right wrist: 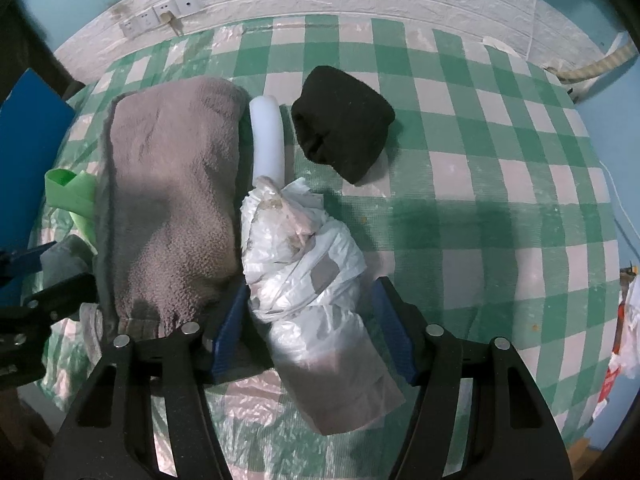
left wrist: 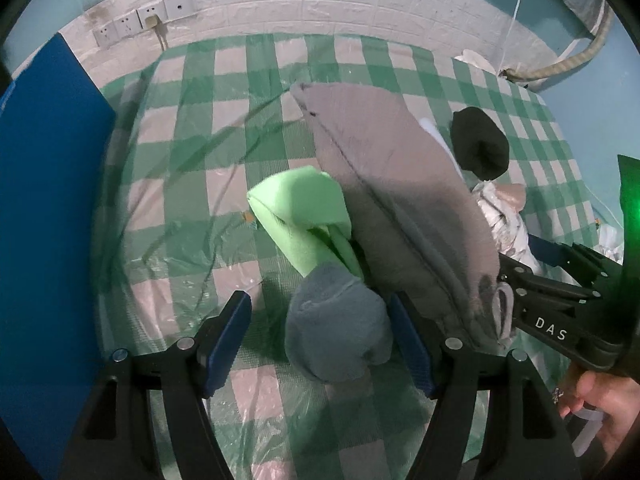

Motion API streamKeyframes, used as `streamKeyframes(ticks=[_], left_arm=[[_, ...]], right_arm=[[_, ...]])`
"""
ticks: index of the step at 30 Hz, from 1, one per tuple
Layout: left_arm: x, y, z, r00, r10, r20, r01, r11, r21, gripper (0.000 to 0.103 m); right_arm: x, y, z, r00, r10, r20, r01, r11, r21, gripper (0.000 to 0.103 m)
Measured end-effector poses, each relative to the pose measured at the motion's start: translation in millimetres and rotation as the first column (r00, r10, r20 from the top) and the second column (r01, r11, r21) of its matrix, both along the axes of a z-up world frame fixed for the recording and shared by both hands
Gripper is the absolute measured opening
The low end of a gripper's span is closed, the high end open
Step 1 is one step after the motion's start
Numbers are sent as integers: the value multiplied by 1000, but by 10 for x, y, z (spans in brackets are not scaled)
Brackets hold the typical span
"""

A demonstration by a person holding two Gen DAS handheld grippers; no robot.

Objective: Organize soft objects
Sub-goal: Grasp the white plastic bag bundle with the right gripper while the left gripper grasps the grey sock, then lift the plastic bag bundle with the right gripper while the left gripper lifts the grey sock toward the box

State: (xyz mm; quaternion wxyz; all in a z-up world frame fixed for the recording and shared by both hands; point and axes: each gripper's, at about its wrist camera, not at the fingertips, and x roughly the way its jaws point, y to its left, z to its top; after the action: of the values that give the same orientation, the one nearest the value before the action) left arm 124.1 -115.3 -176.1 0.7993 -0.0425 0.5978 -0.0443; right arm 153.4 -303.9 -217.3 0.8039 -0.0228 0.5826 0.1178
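Note:
In the left wrist view my left gripper (left wrist: pixel 320 308) points down and is open around a rolled blue-grey sock (left wrist: pixel 336 328); its left pad stands clear of the sock. Behind the sock lie a folded light-green cloth (left wrist: pixel 300 216) and a long grey fleece towel (left wrist: pixel 400 200). My right gripper (right wrist: pixel 310 288) is open astride a crumpled white plastic-bag bundle (right wrist: pixel 316 300), with a gap on the right side. A white foam tube (right wrist: pixel 268 136) and a black sock ball (right wrist: pixel 344 128) lie beyond the bag. The grey towel (right wrist: pixel 168 200) lies just left of the bag.
A green-and-white checked cloth under clear plastic (right wrist: pixel 480 200) covers the table. A blue board (left wrist: pixel 48 200) stands along the left edge. Wall sockets (left wrist: pixel 144 20) and white brick wall are behind. A person's hand (left wrist: pixel 608 404) holds the right gripper (left wrist: pixel 508 284).

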Motion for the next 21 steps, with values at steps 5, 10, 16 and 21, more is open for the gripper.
streamKeyframes(ticks=[5,10,16,21], left_arm=[[-7,-16,-45,1000,-29,0,29,999,-20,45],[-35,-47,-15,998,-57,11,57,998,-3,32],[-85,-40,82,996,-83,34,82,996,27,29],[-180,-16,194,993,-102,61,99,994,50,29]], right_arm=[[23,23,-14,1000,14,-1,-14,1000,-9,49],[2,34,38,1000,6,5,-6,1000,-19,47],[-88,33,186,1000,-5,26,5,1000,-26,47],[-174,44,353,999,-14,45,16,1000,-27,47]])
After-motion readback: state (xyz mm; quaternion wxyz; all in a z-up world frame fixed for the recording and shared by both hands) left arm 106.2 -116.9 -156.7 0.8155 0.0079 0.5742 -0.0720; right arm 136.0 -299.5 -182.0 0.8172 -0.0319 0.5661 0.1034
